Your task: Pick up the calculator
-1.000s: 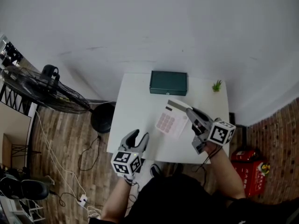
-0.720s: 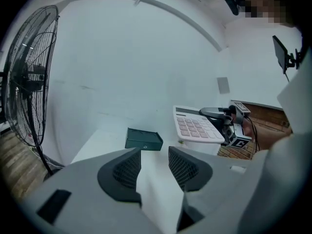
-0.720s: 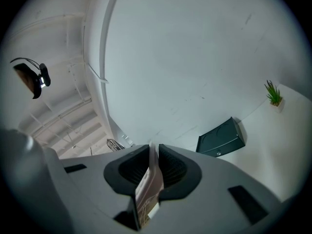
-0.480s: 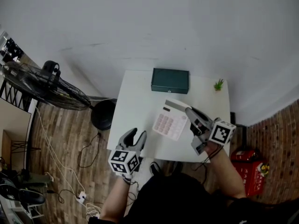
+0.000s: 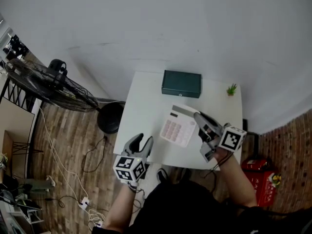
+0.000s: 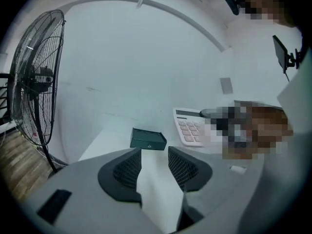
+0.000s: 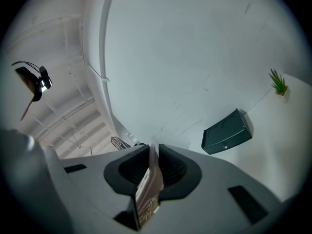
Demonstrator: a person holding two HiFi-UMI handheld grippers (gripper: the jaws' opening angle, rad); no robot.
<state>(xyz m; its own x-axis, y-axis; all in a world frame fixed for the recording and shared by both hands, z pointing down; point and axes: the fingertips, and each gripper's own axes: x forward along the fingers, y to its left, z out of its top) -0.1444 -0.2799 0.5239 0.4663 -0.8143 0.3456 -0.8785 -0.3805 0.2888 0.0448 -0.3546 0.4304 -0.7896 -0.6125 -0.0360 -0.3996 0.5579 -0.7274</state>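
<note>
**Desk:** As the calculator [image 5: 179, 128] is clamped by one edge in the right tool [image 5: 200, 126], where is it seen to be held?

**Caption:** It is held tilted over the middle of the white tabletop [image 5: 141, 106], with its pink keys turned toward the left tool [image 5: 144, 141]. In the right gripper view, its thin edge is pinched between the two dark pads. Whether its lower edge is clear of the tabletop cannot be told.

**Desk:** And how is the left tool pictured?

**Caption:** Its jaws are spread apart and nothing is carried; only bare tabletop is framed between them. It is positioned at the near edge of the tabletop, well apart from the calculator.

**Desk:** What else is shown?

**Caption:** A dark green box [image 5: 181, 84] is set flat by the wall, beyond the calculator. A small potted plant [image 5: 232, 89] is placed at the far right corner. A standing fan [image 5: 44, 84] is seen on the wooden floor [image 5: 73, 145] to the left.
</note>
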